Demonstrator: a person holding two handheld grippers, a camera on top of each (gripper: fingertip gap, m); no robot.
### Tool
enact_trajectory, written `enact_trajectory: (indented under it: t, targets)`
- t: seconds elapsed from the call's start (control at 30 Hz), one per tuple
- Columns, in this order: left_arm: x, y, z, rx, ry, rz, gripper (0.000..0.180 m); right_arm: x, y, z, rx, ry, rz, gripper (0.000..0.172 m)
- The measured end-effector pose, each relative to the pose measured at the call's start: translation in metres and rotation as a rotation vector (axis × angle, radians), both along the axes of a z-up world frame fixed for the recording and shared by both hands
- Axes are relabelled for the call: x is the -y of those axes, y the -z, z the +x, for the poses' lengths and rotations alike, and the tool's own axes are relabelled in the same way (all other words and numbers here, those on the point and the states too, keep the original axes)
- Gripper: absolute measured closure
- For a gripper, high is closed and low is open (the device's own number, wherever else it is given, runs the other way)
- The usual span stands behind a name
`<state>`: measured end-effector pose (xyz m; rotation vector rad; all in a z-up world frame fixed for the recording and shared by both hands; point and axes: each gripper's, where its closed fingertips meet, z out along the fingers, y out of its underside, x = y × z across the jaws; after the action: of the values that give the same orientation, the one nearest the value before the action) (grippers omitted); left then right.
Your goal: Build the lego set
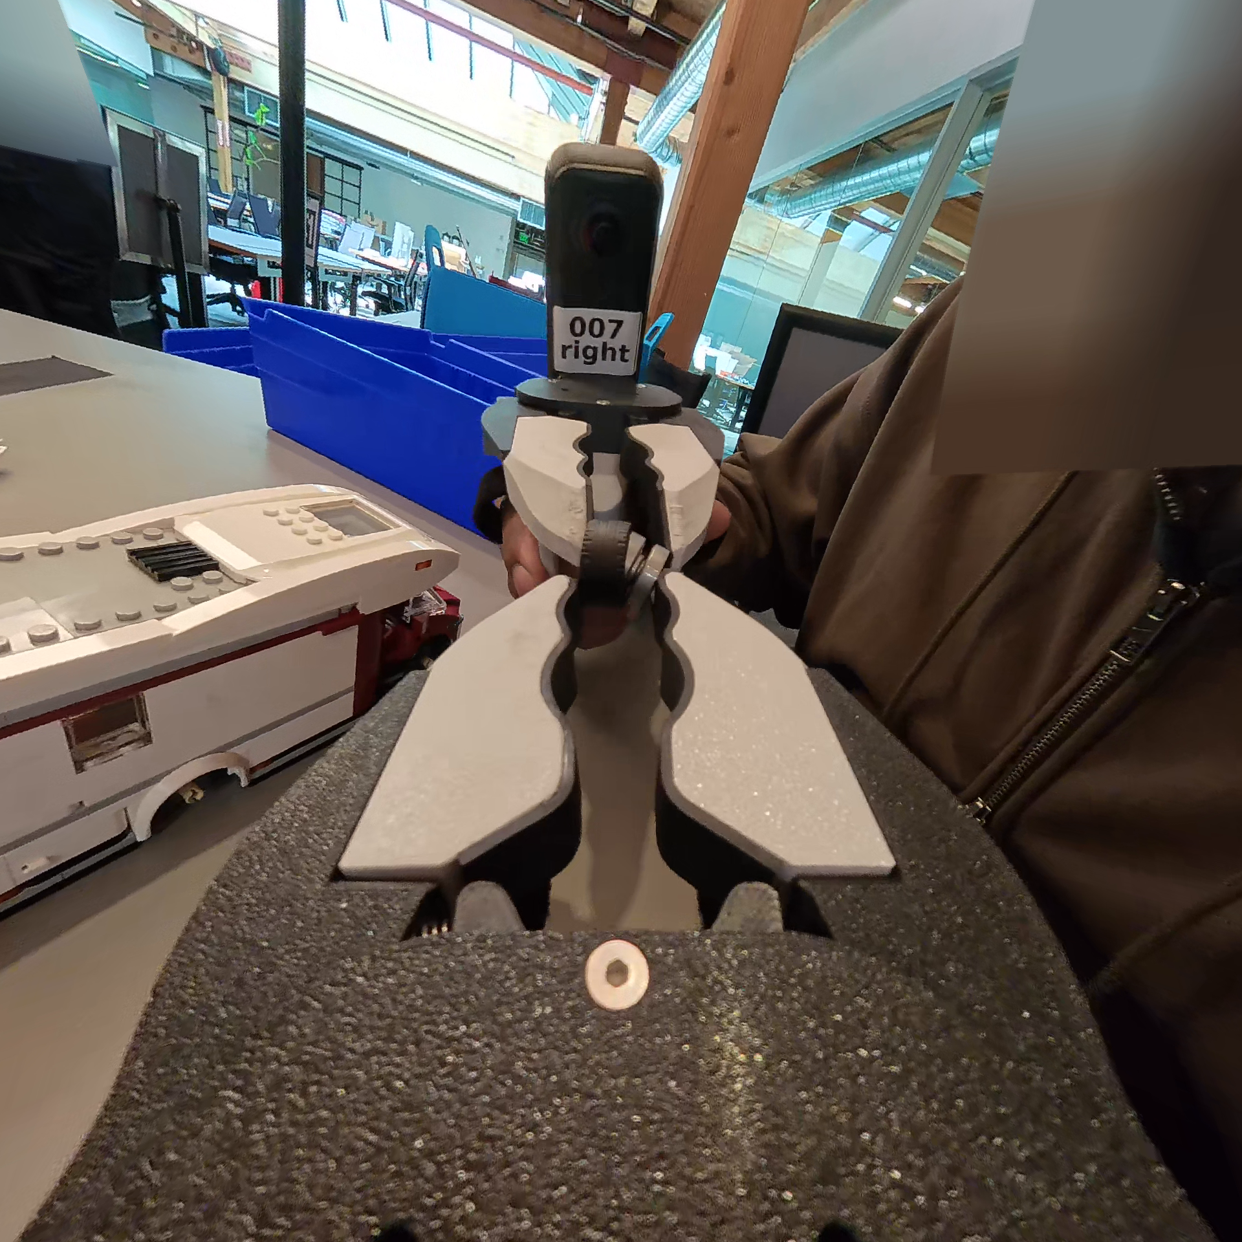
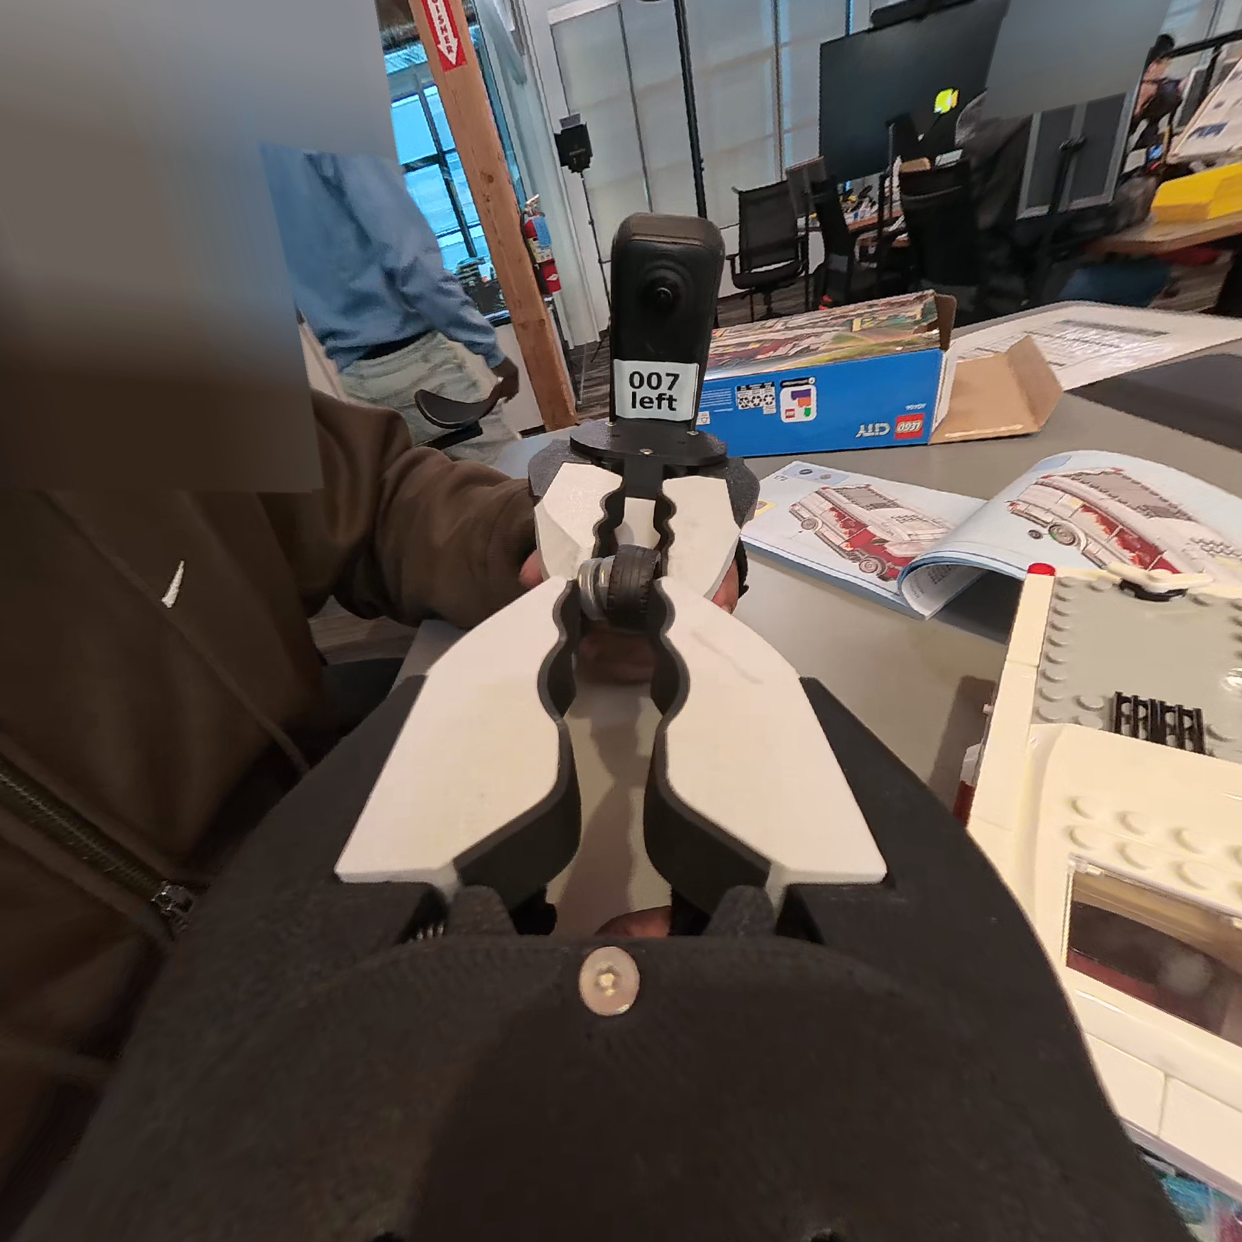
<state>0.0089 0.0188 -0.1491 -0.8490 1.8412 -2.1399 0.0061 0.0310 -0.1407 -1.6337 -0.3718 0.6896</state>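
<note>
Item, both wrist views: holds a small toy wheel (image 1: 605,561), black tyre with grey hub, in the air between two grippers set tip to tip above the grey surface (image 1: 134,417). Left gripper (image 1: 616,588): jaws only narrowly parted, closed on the wheel from the near side in its own view. Right gripper (image 2: 613,595): jaws likewise narrowly parted, clamped across hub and tyre. Places the hub to the right of the tyre in the left wrist view and to the left of it in the right wrist view. Shows in the left wrist view alone: blue bins (image 1: 376,403) along the far edge of the surface, and the long side of a white and dark-red brick-built camper van (image 1: 201,605) with its wheel arch bare. Shows in the right wrist view alone: an open instruction booklet (image 2: 941,537) lying beyond the van's roof, a blue box (image 2: 826,396) with its flap open farther back, and a person in a blue shirt (image 2: 376,269) standing behind. Shows in both: a brown zipped jacket (image 1: 974,605) on the person holding the grippers.
</note>
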Motion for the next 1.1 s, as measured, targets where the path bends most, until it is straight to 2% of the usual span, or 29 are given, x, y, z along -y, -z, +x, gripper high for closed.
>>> enact_trajectory:
  t: [0.6, 1.0, 1.1]
  targets:
    - [-0.005, 0.002, 0.003, -0.098, 0.019, -0.064, 0.16, -0.004, 0.003, 0.003, 0.126, 0.085, 0.043, 0.154]
    - [-0.008, -0.003, 0.008, -0.088, -0.024, -0.14, 0.159, -0.005, -0.002, 0.008, 0.084, 0.119, 0.057, 0.156]
    - [-0.009, -0.011, 0.006, -0.083, -0.001, -0.214, 0.165, -0.006, 0.004, 0.006, 0.106, 0.112, 0.037, 0.162]
